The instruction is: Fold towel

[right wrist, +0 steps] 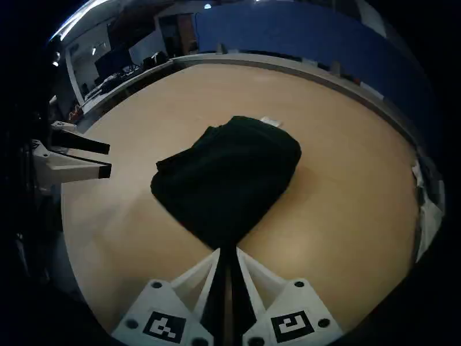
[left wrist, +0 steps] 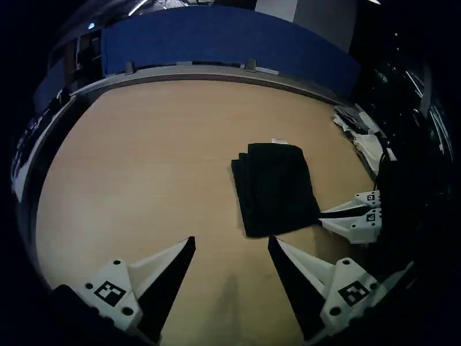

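A black towel (left wrist: 275,187) lies folded into a thick rectangle on the wooden table (left wrist: 150,161). My left gripper (left wrist: 231,239) hovers open just short of the towel's near edge, with nothing between its fingers. My right gripper (left wrist: 346,218) comes in from the right with its tips at the towel's near right corner. In the right gripper view the towel (right wrist: 230,173) bulges up in front, and its near corner runs down between the fingers of my right gripper (right wrist: 227,251), which is shut on it. The left gripper (right wrist: 86,158) stands open at the far left, apart from the towel.
A blue partition (left wrist: 230,40) runs along the table's far edge. White cloths or papers (left wrist: 366,138) lie at the table's right side. A small white tag (left wrist: 280,141) sits just beyond the towel. Bare wood stretches to the left of the towel.
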A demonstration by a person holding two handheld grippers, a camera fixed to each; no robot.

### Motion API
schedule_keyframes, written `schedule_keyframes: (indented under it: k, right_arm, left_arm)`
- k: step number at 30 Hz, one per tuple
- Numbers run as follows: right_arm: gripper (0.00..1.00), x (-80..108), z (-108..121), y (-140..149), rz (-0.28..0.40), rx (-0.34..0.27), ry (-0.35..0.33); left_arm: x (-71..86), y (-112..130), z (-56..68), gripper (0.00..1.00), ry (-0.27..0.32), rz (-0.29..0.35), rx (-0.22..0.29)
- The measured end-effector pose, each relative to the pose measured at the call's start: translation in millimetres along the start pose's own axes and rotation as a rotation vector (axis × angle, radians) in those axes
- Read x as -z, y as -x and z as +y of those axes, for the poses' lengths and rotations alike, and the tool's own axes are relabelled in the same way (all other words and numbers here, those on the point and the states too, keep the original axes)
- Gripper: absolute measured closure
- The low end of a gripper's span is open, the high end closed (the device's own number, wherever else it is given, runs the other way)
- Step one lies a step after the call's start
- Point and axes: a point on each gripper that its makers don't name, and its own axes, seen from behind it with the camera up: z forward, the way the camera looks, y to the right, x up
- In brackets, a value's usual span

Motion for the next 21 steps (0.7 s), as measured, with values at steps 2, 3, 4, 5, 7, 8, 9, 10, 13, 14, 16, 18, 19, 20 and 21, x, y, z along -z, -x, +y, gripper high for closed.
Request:
schedule_keyframes:
  k: [2, 3, 4, 5, 7, 8, 9, 10, 13, 14, 16, 18, 19, 20, 21]
  right_arm:
    - [0.97, 0.9, -0.9, -0.7, 0.002, -0.012, -0.009]
    - [0.97, 1.4, -1.1, -1.2, 0.003, -0.019, -0.012]
    - [0.98, 2.1, -1.2, -2.2, 0.006, -0.026, -0.015]
    - [0.98, 2.8, -1.3, -3.4, 0.010, -0.035, -0.019]
    - [0.98, 4.9, -0.6, -6.1, 0.018, -0.041, -0.020]
    - [0.98, 6.2, 0.0, -7.8, 0.023, -0.043, -0.019]
    - [0.98, 7.6, 0.5, -9.5, 0.028, -0.043, -0.017]
    - [0.98, 9.3, 1.1, -11.8, 0.035, -0.039, -0.015]
    - [0.98, 15.4, 2.9, -20.5, 0.058, -0.028, -0.009]
    - [0.98, 17.9, 3.5, -24.5, 0.068, -0.025, -0.007]
    - [0.98, 23.1, 4.5, -33.5, 0.089, -0.020, -0.004]
    - [0.98, 29.3, 5.5, -44.2, 0.113, -0.013, -0.001]
    - [0.98, 32.6, 6.0, -49.6, 0.125, -0.008, 0.000]
    - [0.98, 36.3, 6.5, -55.7, 0.138, -0.003, 0.002]
    - [0.98, 39.9, 6.9, -61.1, 0.149, 0.003, 0.004]
  left_arm:
    - [0.1, -0.2, -0.3, 0.06, 0.000, 0.000, 0.000]
    - [0.2, -0.3, -0.4, 0.06, 0.000, 0.001, 0.001]
    - [0.3, -0.3, -0.6, 0.06, 0.000, 0.001, 0.000]
    - [0.4, -0.4, -0.8, 0.06, -0.001, 0.001, 0.000]
    - [0.8, -0.5, -0.9, 0.06, -0.001, 0.001, 0.000]
    - [1.1, -0.6, -0.9, 0.06, -0.001, 0.001, 0.000]
    - [1.3, -0.6, -0.8, 0.06, 0.000, 0.001, 0.000]
    - [1.6, -0.6, -0.6, 0.06, 0.000, 0.001, -0.001]
    - [2.7, -0.7, -0.1, 0.06, 0.002, 0.002, -0.002]
    - [3.1, -0.8, 0.0, 0.06, 0.002, 0.002, -0.003]
    - [3.9, -1.2, 0.4, 0.06, 0.003, 0.003, -0.003]
    - [4.9, -1.8, 0.7, 0.06, 0.005, 0.005, -0.003]
    - [5.3, -2.4, 0.8, 0.06, 0.005, 0.007, -0.003]
    - [5.8, -3.0, 0.8, 0.06, 0.005, 0.009, -0.002]
    - [6.4, -3.7, 0.9, 0.06, 0.006, 0.012, -0.002]
